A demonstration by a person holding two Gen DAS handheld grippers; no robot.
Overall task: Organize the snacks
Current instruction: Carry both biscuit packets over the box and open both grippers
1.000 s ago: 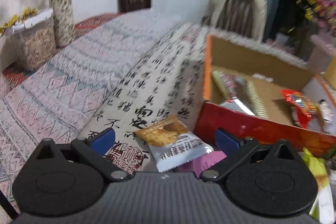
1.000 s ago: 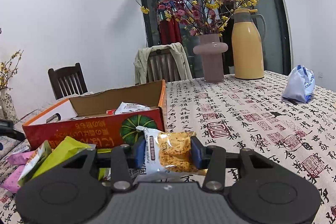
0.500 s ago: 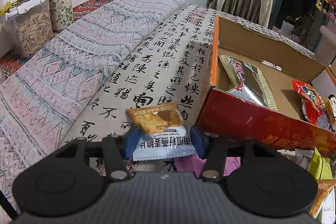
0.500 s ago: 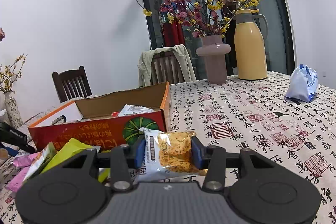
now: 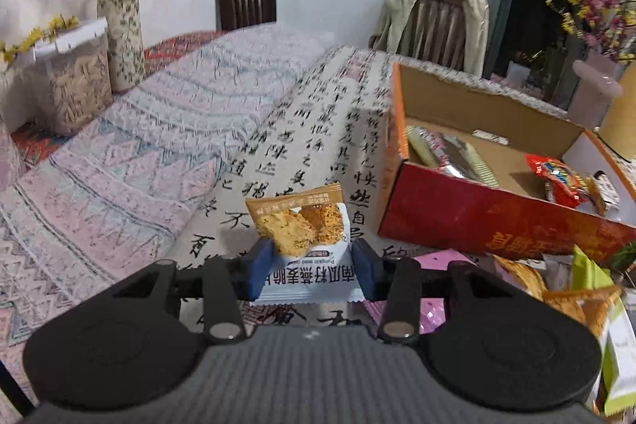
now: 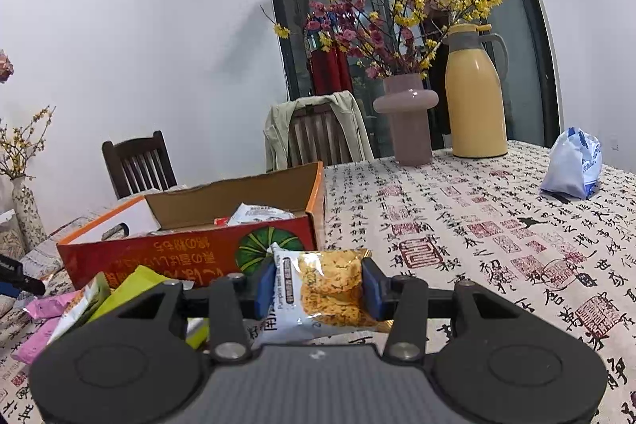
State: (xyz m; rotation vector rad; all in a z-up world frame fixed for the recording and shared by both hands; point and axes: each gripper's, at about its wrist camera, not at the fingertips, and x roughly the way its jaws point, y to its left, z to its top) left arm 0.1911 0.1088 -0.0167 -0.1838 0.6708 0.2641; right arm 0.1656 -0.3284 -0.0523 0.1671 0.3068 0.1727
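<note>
Snack packet [image 5: 304, 249] of pumpkin seed crisps, white and orange, pinched upright between the blue pads [image 5: 260, 265] of the left gripper [image 5: 306, 267], lifted clear of the calligraphy tablecloth [image 5: 302, 130] and just left of the red cardboard box [image 5: 497, 221]. Second matching packet [image 6: 322, 291] clamped the same way in the right gripper [image 6: 318, 289], turned sideways with its printed white end to the left, held in front of the box's pumpkin-printed front wall [image 6: 190, 253]. Both grippers clenched on their packets, pads pressing the wrapper edges. Inside the open box, seen from the left wrist: a silver and yellow striped pack [image 5: 449, 157] near the left wall, a red wrapper [image 5: 556, 181] toward the right, a small white piece [image 5: 491, 136] at the back. Loose snacks heaped on the cloth before the box: pink wrappers [image 6: 47, 308], a lime-green pouch [image 6: 135, 285], orange bags [image 5: 584, 308]. Farther out on the table, a mauve vase [image 6: 409, 118] of yellow and red blossoms, a yellow thermos jug [image 6: 475, 94] beside it, a white and blue bag [image 6: 572, 163] well apart at the right. Beyond the table, 2 chairs, 1 dark wood [image 6: 137, 163], 1 draped with a beige jacket [image 6: 318, 130].
</note>
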